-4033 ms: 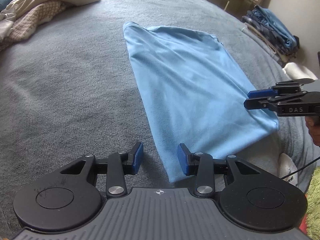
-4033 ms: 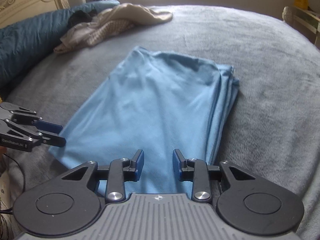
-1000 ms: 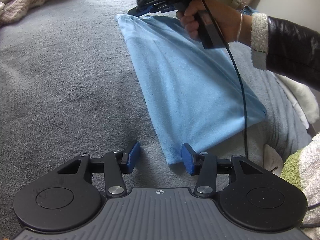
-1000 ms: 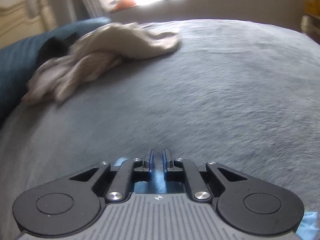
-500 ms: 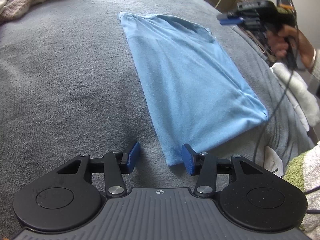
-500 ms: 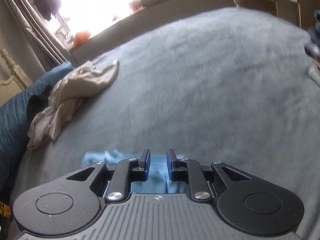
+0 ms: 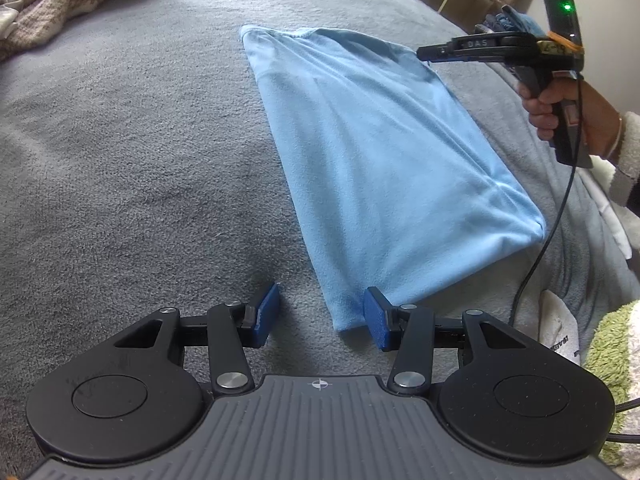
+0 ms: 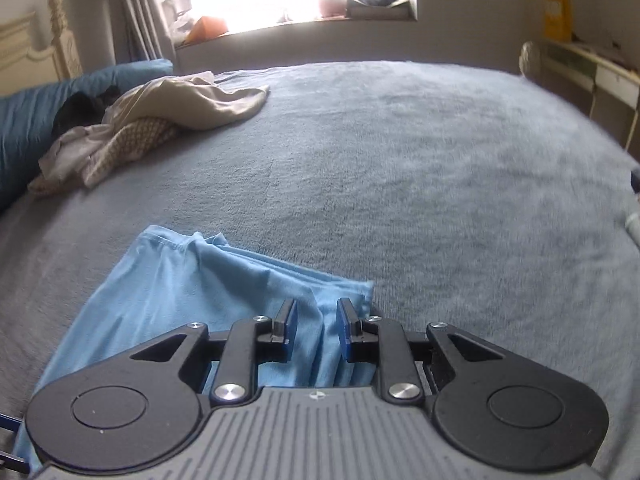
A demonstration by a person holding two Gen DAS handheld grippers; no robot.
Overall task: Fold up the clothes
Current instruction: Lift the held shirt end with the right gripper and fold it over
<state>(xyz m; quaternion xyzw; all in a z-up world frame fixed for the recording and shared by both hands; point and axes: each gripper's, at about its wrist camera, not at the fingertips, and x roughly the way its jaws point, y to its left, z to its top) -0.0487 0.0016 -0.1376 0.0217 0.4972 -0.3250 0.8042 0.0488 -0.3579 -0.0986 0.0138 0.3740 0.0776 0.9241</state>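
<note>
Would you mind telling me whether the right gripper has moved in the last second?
Yes. The right gripper has drawn back from the blue shirt's far left corner to its far right edge.

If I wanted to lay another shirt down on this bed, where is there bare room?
The widest free patch is the grey blanket between the folded blue shirt and the heap of beige clothes. In the right wrist view, the blanket beyond and right of the shirt is also bare. It is crowded at the near right edge, by the white and green towels.

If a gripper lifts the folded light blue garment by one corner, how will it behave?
The light blue garment is probably floppy: it lies flat with soft creases. Its stacked layers may slide apart. It likely drags on the fuzzy grey blanket.
</note>
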